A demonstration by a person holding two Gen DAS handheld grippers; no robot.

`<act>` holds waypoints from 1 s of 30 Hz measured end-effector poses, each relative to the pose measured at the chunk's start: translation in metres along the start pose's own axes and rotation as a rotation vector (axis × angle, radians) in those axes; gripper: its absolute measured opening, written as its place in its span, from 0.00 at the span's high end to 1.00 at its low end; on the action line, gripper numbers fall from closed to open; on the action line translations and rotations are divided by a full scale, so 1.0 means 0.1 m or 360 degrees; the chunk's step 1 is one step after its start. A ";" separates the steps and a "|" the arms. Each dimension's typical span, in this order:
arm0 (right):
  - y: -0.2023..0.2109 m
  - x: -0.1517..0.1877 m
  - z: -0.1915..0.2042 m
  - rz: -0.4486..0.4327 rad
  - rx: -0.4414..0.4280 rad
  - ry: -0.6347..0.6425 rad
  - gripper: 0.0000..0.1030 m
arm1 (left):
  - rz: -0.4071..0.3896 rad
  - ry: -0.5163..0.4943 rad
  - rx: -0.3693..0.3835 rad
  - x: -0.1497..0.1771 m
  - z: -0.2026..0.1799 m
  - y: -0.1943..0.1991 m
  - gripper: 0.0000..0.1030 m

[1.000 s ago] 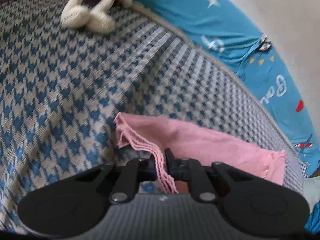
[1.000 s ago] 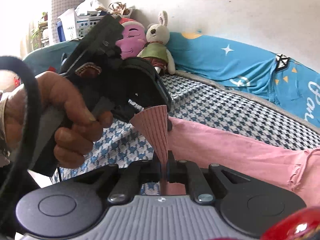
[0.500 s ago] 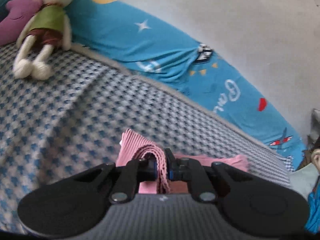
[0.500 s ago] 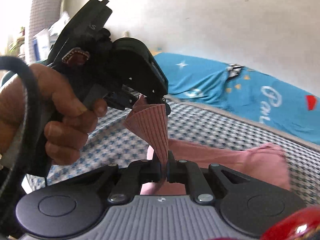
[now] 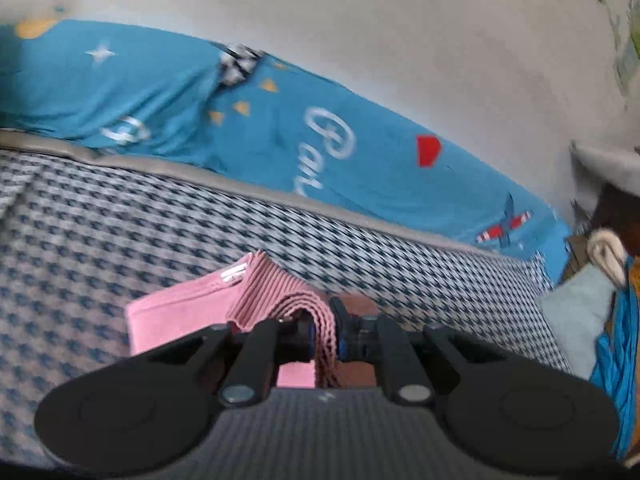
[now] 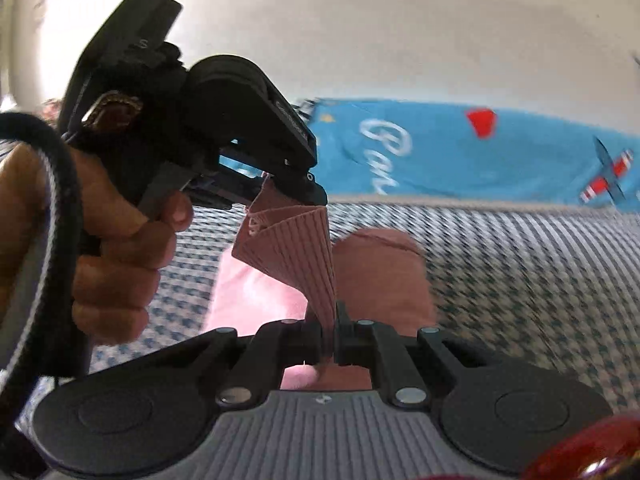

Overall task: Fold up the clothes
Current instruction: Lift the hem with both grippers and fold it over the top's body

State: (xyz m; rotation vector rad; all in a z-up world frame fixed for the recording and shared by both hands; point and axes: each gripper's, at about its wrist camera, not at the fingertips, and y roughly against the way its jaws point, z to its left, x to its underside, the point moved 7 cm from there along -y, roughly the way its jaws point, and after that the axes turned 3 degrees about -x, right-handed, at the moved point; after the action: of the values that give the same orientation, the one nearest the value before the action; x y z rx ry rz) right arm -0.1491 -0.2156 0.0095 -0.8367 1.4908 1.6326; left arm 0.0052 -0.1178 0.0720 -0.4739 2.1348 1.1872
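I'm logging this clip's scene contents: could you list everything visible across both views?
pink garment: one, pink with ribbed hem, lifted over the bed, hem pinched by both grippers
bed cover: one, blue-white houndstooth, underneath
blue sheet: one, printed, along the wall
wall: one, whitish, behind
grey cushion: one, far right
left gripper: black, shut on hem
right gripper: black, shut on hem
hand: one, holding the left gripper's handle

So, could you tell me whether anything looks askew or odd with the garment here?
Nothing stands out: both hand-held grippers, left and right, pinch the ribbed band of the pink garment, which drapes over the houndstooth bed cover.
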 end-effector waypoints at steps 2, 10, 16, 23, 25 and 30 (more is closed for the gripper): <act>-0.04 0.05 -0.11 0.0049 0.0066 -0.0066 0.92 | 0.0046 -0.0040 0.0043 0.06 -0.13 -0.14 0.91; -0.17 0.28 -0.40 0.0264 0.0216 -0.0454 0.88 | 0.0128 -0.0062 0.0114 0.17 -0.32 -0.39 0.45; 0.03 0.30 -0.51 0.0189 0.0393 -0.0533 0.79 | 0.0081 -0.0036 0.0122 0.04 -0.34 -0.23 0.25; 0.20 0.14 -0.65 0.0078 0.0494 -0.0552 0.79 | 0.0012 0.0040 0.0114 -0.20 -0.16 0.19 0.18; 0.18 0.06 -0.59 0.0073 0.0362 -0.0515 0.79 | 0.0005 0.0025 0.0084 -0.19 -0.07 0.30 0.16; 0.06 -0.04 -0.21 0.0124 -0.0003 -0.0355 0.79 | 0.0018 -0.0008 -0.0035 -0.02 0.25 0.46 0.11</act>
State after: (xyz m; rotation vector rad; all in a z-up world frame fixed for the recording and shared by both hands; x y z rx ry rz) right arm -0.1534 -0.2375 0.0135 -0.5819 1.3799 1.7231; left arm -0.0114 -0.0726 0.0921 -0.4689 2.1247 1.2183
